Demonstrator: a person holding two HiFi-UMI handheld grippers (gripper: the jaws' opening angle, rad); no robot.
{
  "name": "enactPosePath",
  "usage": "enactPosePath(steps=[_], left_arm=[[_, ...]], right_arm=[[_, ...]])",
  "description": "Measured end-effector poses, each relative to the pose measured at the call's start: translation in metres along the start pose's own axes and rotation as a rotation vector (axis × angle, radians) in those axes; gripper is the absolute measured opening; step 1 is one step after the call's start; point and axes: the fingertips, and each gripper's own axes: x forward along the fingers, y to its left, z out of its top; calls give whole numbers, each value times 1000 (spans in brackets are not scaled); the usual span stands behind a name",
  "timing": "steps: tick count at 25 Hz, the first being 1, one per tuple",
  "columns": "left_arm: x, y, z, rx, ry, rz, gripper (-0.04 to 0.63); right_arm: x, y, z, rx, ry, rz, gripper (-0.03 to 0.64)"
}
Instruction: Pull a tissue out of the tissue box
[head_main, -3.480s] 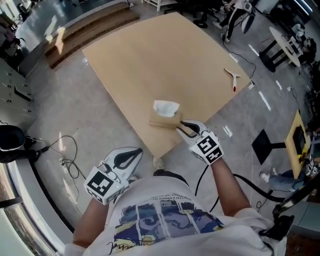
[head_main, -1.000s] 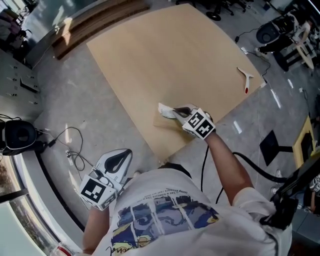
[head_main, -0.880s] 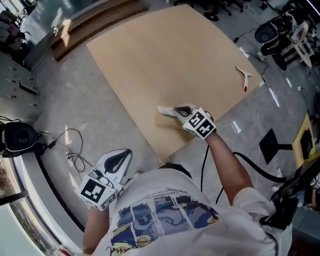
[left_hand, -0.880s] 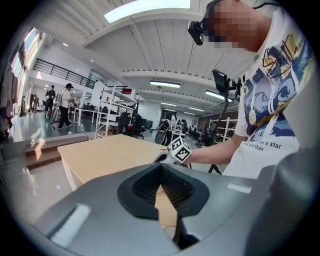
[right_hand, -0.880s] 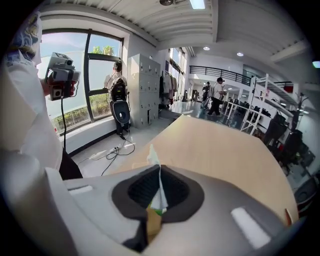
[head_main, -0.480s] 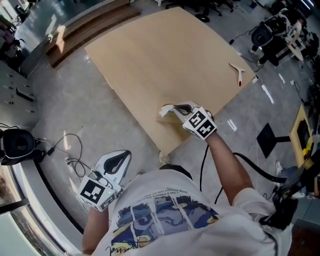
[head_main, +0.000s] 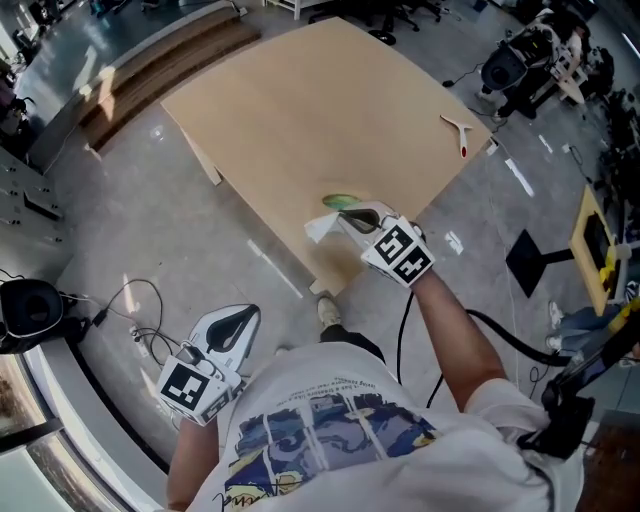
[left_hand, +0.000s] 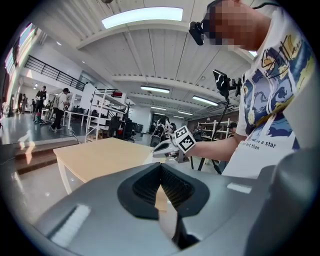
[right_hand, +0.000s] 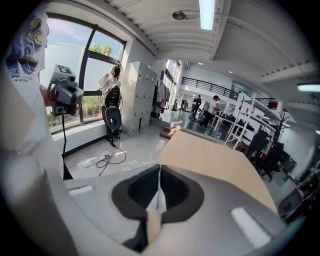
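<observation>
My right gripper (head_main: 341, 214) is over the near corner of the tan table (head_main: 300, 110), shut on a white tissue (head_main: 318, 229) that hangs loose from its tip. In the right gripper view the tissue (right_hand: 159, 201) is a thin white strip pinched between the closed pads of the right gripper (right_hand: 159, 172). A blurred green oval (head_main: 340, 200) lies on the table just beyond the tip; the tan tissue box cannot be made out against the tabletop. My left gripper (head_main: 248, 312) is low at the left over the floor, shut with nothing in it; in its own view the left gripper (left_hand: 161, 169) points toward the table.
A white tool with a red tip (head_main: 458, 128) lies near the table's far right corner. On the floor are a black round device (head_main: 25, 305), loose cables (head_main: 140, 320) and a black stand base (head_main: 530, 265). Wooden planks (head_main: 160, 65) lie beyond the table.
My right gripper has risen and drawn back toward the table's near edge with the tissue, which now hangs free from its tip. The left gripper stays low by the floor.
</observation>
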Motion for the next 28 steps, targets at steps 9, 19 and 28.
enactPosePath(steps=[9,19,28], left_arm=[[-26,-15,-12,24,-4,-63,5],[-51,-34,-30,38,0,-142,5],[-65,-51,-46,34,5,-187,5]], right_arm=[[-38,52,33,40,-62,-26,3],[-74,120,60,25,-108,-59,3],[-100,169,61,24,-99,-69,3]])
